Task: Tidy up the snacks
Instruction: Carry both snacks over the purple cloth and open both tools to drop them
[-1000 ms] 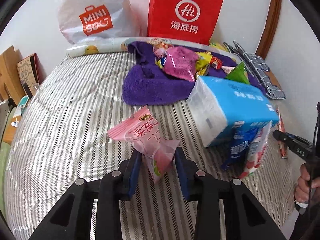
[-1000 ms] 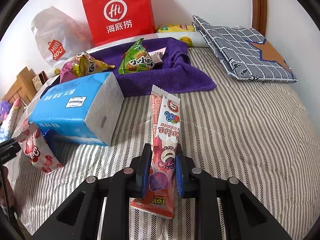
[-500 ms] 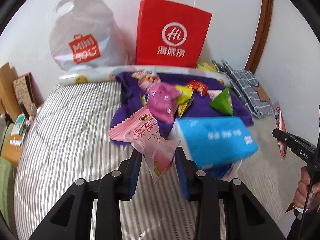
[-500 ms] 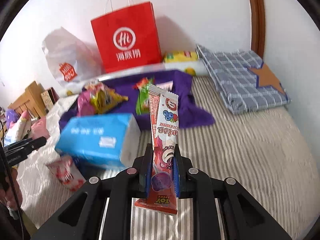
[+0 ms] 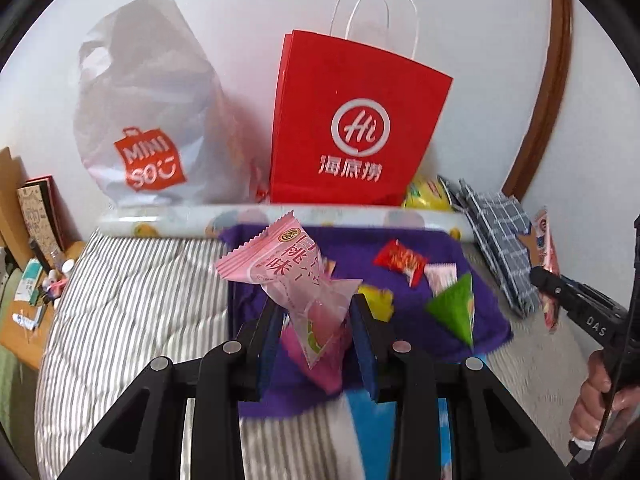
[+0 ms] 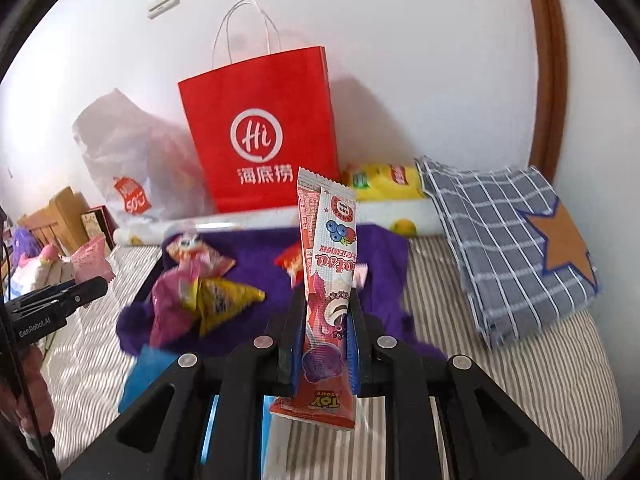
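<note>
Snacks pinched in both grippers, held above a striped bed.

Pink peach-flavour snack packet (image 5: 298, 280) clamped by its lower end in the left gripper (image 5: 316, 344), tilted up and to the left, clear of the bedding. Long red-and-pink stick packet (image 6: 330, 276) gripped upright in the right gripper (image 6: 326, 344), pads pressed on its lower part, bottom seal hanging below the jaws. Beyond both: purple towel (image 5: 404, 320) on the striped bedspread (image 5: 132, 312), with loose snacks on it — green triangular packet (image 5: 456, 312), small red packet (image 5: 400, 262), yellow triangular packet (image 6: 224, 300) beside a magenta one. Blue tissue pack (image 6: 148, 376) at the towel's near edge, blurred. Against the wall behind: red paper bag (image 5: 356, 132), white plastic bag (image 5: 148, 120) to its left. Folded checked blanket (image 6: 512, 248) on the right.
</note>
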### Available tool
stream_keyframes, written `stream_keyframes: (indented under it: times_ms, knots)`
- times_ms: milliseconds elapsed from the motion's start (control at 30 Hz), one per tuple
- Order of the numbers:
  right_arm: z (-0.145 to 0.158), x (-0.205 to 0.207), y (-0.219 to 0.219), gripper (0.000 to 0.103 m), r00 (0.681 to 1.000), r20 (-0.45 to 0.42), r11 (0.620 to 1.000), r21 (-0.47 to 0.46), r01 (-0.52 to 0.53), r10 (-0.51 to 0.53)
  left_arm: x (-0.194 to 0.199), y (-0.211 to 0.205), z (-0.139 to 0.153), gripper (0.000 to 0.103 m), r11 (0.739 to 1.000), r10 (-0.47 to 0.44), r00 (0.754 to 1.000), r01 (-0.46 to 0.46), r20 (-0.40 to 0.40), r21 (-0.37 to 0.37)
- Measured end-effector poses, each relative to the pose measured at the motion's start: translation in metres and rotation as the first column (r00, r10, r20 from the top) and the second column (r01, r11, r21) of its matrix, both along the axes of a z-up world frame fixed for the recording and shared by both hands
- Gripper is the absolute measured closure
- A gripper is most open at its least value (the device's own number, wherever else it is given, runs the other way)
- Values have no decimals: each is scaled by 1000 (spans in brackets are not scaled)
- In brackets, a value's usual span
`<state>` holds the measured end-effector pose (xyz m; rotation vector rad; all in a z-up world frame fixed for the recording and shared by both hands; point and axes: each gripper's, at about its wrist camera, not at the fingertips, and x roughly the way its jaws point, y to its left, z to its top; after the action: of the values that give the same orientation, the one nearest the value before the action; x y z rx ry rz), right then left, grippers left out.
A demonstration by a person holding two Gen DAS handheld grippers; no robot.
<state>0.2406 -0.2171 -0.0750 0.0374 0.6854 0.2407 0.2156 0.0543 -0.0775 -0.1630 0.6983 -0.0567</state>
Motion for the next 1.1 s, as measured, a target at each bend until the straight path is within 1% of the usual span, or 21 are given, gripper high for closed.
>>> stream_keyframes:
  times_ms: [100, 200, 300, 367, 467, 533, 600, 700, 767, 933, 1000, 1033, 1100]
  knots:
    - [-2, 26, 3, 85, 1000, -3, 1000, -16, 5, -5, 20, -3, 0, 70, 1000, 12, 1000, -13, 8, 16]
    - [-12, 50, 4, 85, 999, -13, 997, -55, 45, -46, 34, -4, -5, 70, 1000, 10, 1000, -11, 14, 17]
    - [-30, 67, 3, 85, 998, -32, 997, -52, 48, -50, 45, -5, -16, 70, 1000, 10, 1000, -10, 9, 11]
    - [-47, 78, 1, 85, 996, -66, 996, -68, 58, -62, 48, -5, -25, 70, 1000, 16, 1000, -16, -2, 17]
    - [-68, 85, 5, 85, 992, -101, 985, -160, 65, -81, 47, -8, -33, 70, 1000, 2, 1000, -2, -18, 29]
    - [-76, 85, 8, 85, 992, -112, 981, -192, 42, -65, 46, -9, -38, 70, 999, -6, 1000, 7, -26, 31]
    - [-82, 85, 11, 85, 989, -140, 982, -188, 12, -39, 47, -9, -41, 70, 1000, -4, 999, 5, -35, 29]
    - [-93, 86, 16, 84, 983, -182, 985, -165, -42, 11, 48, -6, -47, 70, 1000, -13, 999, 13, -49, -6]
    - [-99, 87, 17, 83, 980, -195, 987, -149, -65, 35, 49, -5, -48, 70, 1000, -21, 998, 19, -56, -23]
    - [-96, 81, 18, 79, 982, -174, 991, -92, -94, 77, 47, -2, -48, 70, 999, -18, 999, 16, -49, -47]
    - [-91, 76, 19, 73, 984, -152, 991, -81, -106, 93, 46, -1, -47, 70, 998, -23, 999, 20, -41, -67]
    - [-87, 74, 20, 69, 986, -137, 990, -81, -111, 100, 46, -1, -46, 70, 998, -24, 999, 21, -38, -66]
    - [-80, 70, 20, 65, 988, -111, 990, -81, -118, 109, 45, -1, -45, 70, 998, -19, 999, 17, -28, -63]
